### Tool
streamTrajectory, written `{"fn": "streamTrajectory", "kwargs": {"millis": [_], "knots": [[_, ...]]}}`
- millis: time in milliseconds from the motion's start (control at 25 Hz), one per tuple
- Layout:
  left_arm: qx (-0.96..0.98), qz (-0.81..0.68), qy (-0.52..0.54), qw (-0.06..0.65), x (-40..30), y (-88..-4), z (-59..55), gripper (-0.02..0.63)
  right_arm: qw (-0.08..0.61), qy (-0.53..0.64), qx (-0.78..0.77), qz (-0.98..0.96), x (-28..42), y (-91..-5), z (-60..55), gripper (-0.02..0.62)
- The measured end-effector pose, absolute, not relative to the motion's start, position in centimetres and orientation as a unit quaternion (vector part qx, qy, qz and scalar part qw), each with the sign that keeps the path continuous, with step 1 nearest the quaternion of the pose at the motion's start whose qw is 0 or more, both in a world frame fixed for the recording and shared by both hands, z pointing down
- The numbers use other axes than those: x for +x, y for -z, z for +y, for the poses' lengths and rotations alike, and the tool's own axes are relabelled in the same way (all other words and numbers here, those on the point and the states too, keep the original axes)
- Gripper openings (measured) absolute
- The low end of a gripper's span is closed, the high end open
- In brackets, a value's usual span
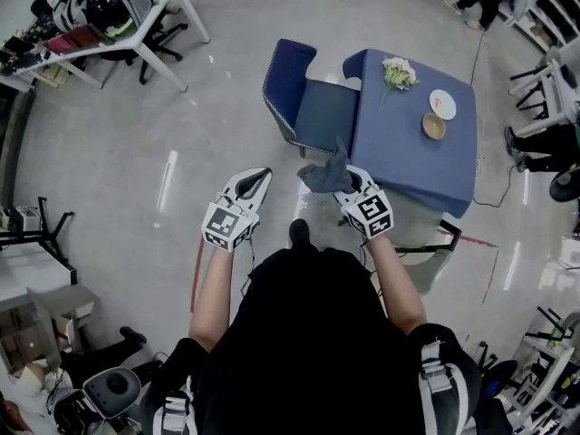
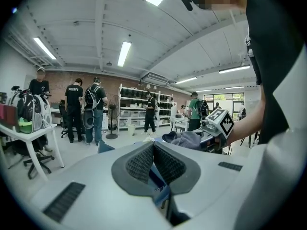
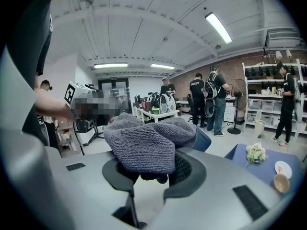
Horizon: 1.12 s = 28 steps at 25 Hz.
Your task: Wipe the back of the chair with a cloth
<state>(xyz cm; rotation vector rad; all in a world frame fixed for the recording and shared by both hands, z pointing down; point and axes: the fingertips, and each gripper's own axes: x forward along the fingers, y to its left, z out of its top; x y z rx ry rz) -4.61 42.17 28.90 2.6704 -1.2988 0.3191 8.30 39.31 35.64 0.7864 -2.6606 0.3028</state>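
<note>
Both jaws together; right gripper (image 1: pixel 352 185) pinching cloth (image 3: pixel 144 145).

**Dark grey terry cloth** (image 3: pixel 144 145): bunched into soft folds, it is being held pinched between the two jaws of the right claw (image 3: pixel 149 170). Its bulk is spilling forward over the jaw pads.

**Blue upholstered chair** (image 1: pixel 308 102): it is standing upright on the pale floor, its seat lying against the edge of the blue-covered table (image 1: pixel 408 148). Its curved backrest is sitting on the side away from the table. A pale patterned trim is running along the backrest's edge.

In the head view the cloth's tip is overlapping the seat's near edge; contact cannot be judged.
</note>
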Motion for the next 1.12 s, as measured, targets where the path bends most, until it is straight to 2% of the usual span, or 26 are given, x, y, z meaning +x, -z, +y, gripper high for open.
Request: {"fn": "streamTrajectory", "kwargs": {"millis": [1120], "knots": [[0.894, -0.426, -0.108, 0.091, -9.4, -30.2, 40.0, 0.023, 0.188, -0.106, 0.27, -0.938, 3.4, -37.0, 36.8, 0.133]]}}
